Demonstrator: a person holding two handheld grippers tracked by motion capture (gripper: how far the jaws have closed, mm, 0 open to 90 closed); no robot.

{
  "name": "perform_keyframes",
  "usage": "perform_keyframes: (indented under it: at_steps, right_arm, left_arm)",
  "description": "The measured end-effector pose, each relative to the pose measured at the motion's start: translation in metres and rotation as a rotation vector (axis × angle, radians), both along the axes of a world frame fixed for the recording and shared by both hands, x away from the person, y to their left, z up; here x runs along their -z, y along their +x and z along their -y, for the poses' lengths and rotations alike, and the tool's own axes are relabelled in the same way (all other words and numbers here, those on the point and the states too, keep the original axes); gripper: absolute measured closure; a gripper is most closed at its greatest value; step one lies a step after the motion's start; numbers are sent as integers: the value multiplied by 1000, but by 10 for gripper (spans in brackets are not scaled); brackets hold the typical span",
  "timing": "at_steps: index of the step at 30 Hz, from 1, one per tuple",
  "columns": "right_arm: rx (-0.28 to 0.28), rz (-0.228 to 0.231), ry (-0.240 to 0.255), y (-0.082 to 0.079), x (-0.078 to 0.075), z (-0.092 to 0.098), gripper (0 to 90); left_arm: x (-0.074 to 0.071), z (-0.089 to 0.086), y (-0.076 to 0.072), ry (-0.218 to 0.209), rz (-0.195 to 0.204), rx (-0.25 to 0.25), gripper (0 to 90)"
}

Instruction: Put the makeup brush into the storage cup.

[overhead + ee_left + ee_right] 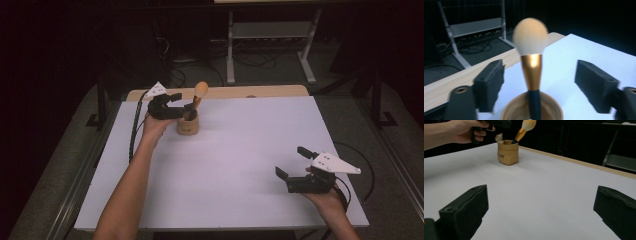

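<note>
A makeup brush (200,92) with a pale fluffy head, gold ferrule and dark handle stands head-up, leaning, in a small tan cup (187,125) at the table's back left. My left gripper (184,103) is at the cup's top. In the left gripper view its jaws stand open on either side of the brush (531,72), the pads (490,85) clear of the ferrule, above the cup rim (509,111). My right gripper (292,161) rests open near the front right with nothing between its jaws. The right gripper view shows the cup (508,152) and brush (525,126) far off.
A white board (240,150) covers the wooden table, whose back edge (270,91) shows. A small bear charm (498,137) sits at the cup's rim. A metal rack (270,35) stands on the floor behind the table. Cables trail from both grippers.
</note>
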State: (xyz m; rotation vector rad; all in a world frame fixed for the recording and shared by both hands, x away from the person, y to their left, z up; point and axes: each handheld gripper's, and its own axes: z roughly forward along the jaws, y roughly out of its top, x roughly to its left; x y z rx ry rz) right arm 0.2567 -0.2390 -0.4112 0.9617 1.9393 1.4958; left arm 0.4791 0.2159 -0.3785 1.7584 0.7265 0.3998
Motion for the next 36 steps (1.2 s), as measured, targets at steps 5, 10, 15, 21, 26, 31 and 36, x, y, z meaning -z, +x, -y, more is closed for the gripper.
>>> perform_keyframes:
  at_steps: [5,10,15,21,26,31,36]
  right_arm:
    - [0,-1,-1,0,0,-1,0]
    - [2,-6,-3,1,1,0,0]
    - [5,-13,8,1,2,0,0]
    - [4,-22,5,1,2,-1,0]
    - [6,-14,5,2,2,0,0]
    - [7,-14,4,2,2,0,0]
    - [8,-15,5,2,2,0,0]
  left_arm:
    - [-1,-3,-3,11,-13,24,127]
    - [-2,-8,-7,31,-18,30,106]
    - [-4,-11,-11,53,-28,30,106]
    - [-7,-13,-17,52,-26,41,106]
    - [-11,-13,-25,62,-32,50,106]
    - [-15,-13,-34,76,-38,55,107]
    - [-20,-13,-42,82,-42,64,108]
